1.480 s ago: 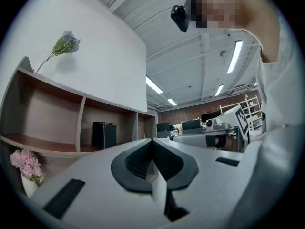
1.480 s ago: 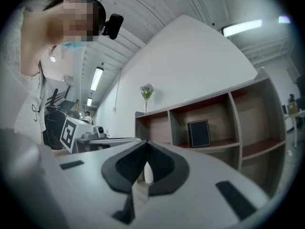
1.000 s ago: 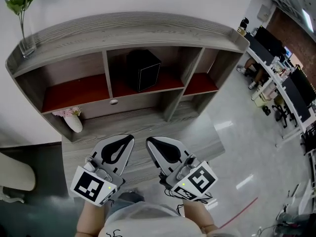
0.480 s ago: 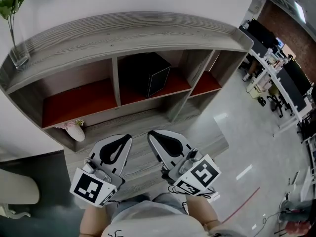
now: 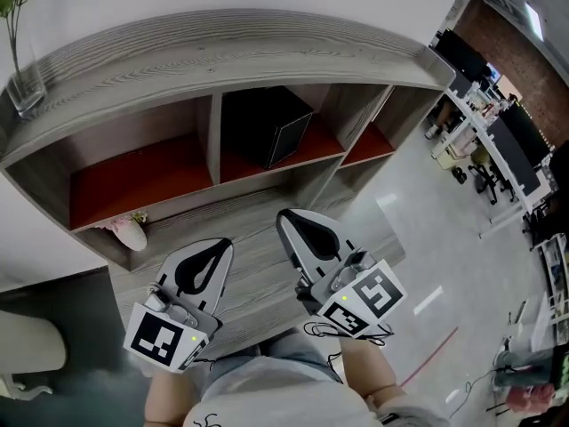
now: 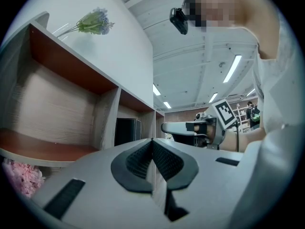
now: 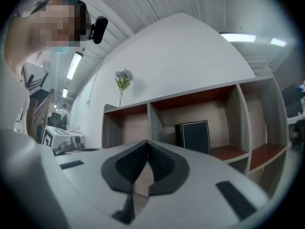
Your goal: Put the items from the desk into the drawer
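Left gripper (image 5: pixel 222 249) and right gripper (image 5: pixel 286 219) are hovering, fingers pressed together, empty | flower vase (image 5: pixel 133 233) on counter (image 5: pixel 256 258) is looking light, fragile | gripping its body seems safest

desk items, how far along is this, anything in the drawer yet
Done: nothing visible. The black box sits in the middle shelf compartment and the white vase of pink flowers stands on the desk below the left shelf; no open drawer shows. In hand: nothing; the left gripper and right gripper are both shut and empty over the desk. Left: open the drawer, then move each item in.
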Tool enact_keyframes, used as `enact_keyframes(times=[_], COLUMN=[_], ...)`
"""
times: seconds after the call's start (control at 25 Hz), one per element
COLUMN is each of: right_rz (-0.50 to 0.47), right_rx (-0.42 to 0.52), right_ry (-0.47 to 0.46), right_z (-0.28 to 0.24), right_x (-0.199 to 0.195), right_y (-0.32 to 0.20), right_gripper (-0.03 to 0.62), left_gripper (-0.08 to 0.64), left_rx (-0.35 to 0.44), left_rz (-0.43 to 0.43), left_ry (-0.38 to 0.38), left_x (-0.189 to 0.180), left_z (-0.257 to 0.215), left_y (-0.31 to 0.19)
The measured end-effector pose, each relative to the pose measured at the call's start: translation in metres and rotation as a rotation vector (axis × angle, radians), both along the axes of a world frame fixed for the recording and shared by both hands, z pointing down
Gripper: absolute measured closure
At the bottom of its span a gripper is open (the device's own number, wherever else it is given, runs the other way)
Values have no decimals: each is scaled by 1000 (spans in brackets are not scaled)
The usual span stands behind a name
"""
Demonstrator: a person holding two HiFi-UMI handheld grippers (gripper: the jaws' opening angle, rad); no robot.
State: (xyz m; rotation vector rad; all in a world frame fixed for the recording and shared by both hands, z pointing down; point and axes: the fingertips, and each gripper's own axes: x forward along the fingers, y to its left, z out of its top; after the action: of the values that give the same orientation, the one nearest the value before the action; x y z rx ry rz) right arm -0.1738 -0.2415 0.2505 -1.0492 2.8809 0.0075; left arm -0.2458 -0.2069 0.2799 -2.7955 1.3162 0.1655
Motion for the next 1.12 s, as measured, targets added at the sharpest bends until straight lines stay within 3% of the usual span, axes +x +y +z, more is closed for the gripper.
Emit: enact_keyframes(times=[0.6, 1.12], right_rz=[72, 65], right_rx=[45, 51], right_ry=[82, 258], right_z=[-45, -49], right_x=[1, -12], right_y=[-71, -126], right_gripper=[577, 491], left_gripper=[549, 549], left_rx=[14, 4], left_rz=[-64, -88], left_ry=[10, 18], left_x=[-21, -26], left_z=[-3, -4], left_y=[-3, -22])
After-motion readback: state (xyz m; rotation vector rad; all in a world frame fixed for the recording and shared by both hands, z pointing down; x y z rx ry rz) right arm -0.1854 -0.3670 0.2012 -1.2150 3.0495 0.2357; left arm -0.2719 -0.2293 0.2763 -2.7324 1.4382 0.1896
